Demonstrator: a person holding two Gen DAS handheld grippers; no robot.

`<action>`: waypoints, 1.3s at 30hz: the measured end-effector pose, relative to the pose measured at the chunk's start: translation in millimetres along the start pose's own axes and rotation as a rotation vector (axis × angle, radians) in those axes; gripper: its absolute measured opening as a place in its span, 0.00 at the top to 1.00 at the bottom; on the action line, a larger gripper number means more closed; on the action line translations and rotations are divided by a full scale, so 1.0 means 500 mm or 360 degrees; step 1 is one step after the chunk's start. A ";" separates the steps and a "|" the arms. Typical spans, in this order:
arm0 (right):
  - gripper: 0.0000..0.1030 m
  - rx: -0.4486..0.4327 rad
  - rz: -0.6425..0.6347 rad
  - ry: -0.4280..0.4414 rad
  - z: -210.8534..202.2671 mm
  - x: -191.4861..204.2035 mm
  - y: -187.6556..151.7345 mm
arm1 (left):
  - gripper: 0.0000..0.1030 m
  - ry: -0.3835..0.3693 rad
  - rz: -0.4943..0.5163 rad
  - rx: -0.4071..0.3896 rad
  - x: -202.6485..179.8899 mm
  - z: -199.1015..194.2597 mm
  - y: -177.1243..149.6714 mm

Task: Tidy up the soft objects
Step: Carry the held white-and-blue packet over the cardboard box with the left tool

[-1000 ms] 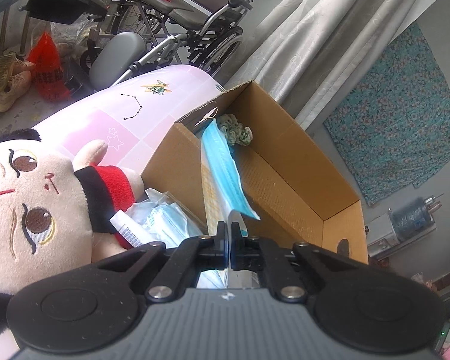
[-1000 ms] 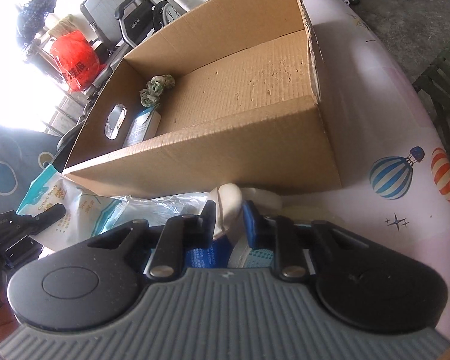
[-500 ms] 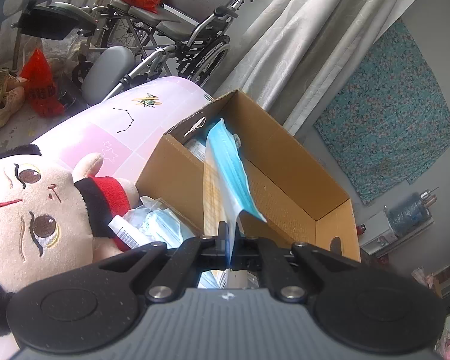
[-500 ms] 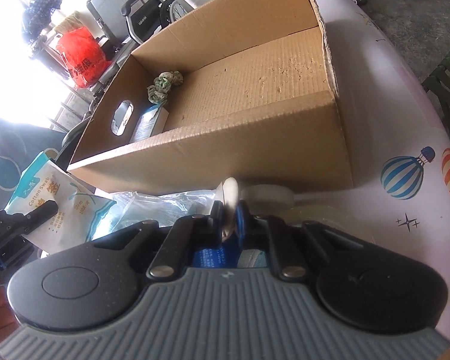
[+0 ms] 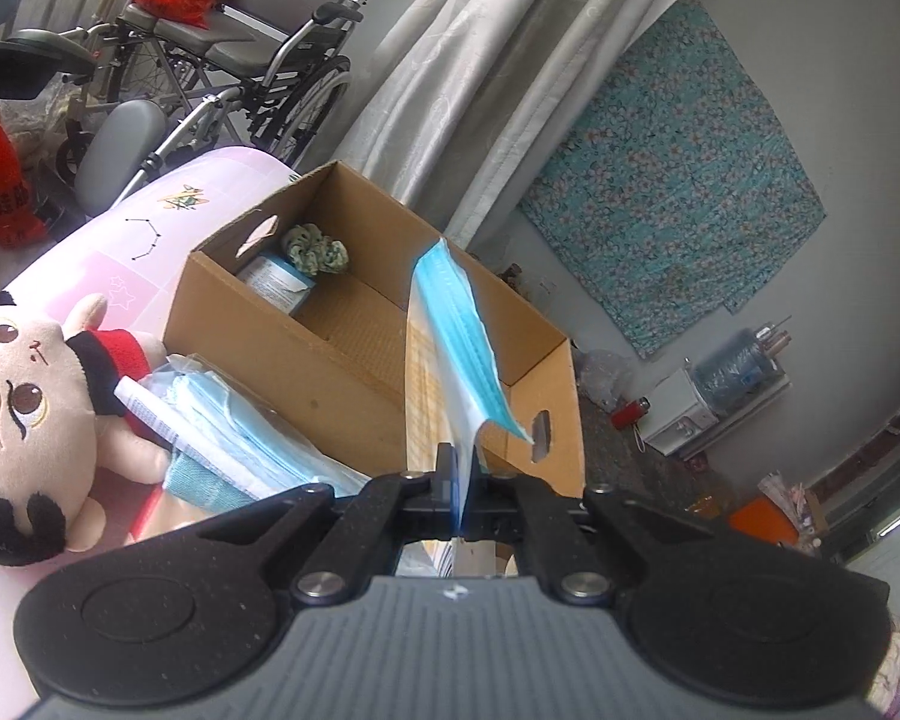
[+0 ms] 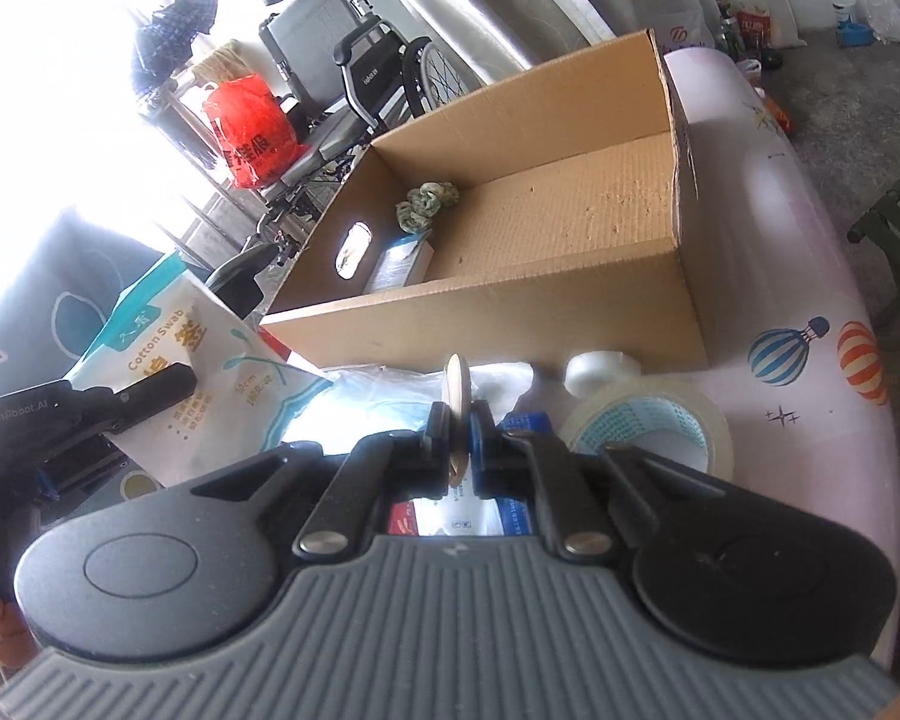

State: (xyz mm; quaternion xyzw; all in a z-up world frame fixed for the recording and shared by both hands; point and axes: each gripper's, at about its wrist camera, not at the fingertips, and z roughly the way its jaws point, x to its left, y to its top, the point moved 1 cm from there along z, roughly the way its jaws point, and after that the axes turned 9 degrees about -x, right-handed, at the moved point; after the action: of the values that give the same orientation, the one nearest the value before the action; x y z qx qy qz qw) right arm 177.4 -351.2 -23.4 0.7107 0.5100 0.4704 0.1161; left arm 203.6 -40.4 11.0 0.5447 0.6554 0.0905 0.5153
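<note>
Pink printed surface (image 6: 810,228) carries open cardboard box (image 6: 510,312); wheelchair (image 5: 258,60) upper left. Left claw (image 5: 463,483) pinches cotton swab packet (image 5: 450,360); right claw (image 6: 459,435) pinches a thin pale disc (image 6: 457,390).

Pink table (image 6: 810,252) bears cardboard box (image 6: 510,324), tape roll (image 6: 654,420), plush doll (image 5: 24,396).

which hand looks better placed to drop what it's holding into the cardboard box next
Left, probably. The left gripper is shut on the cotton swab pack, which already reaches up over the cardboard box. The right gripper, shut on a thin beige pad, sits lower, before the box's near wall.
</note>
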 end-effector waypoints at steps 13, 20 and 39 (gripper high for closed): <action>0.95 -0.0278 -0.0179 0.0071 -0.089 0.022 0.212 | 0.99 -0.0295 0.0173 0.0140 -0.156 0.128 0.064; 0.95 -0.0093 -0.0087 0.0085 0.137 0.017 0.356 | 0.99 -0.0159 0.0286 0.0351 -0.135 0.334 0.173; 0.95 0.0405 0.0063 -0.0115 0.652 -0.067 0.387 | 0.83 0.0040 0.0870 0.0890 -0.026 0.748 0.222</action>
State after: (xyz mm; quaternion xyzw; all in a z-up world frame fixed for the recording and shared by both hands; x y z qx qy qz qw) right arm 551.6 -363.9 -89.8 0.7461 0.5469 0.3783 0.0339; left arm 560.4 -173.4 -75.2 0.8175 0.4917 0.0490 0.2958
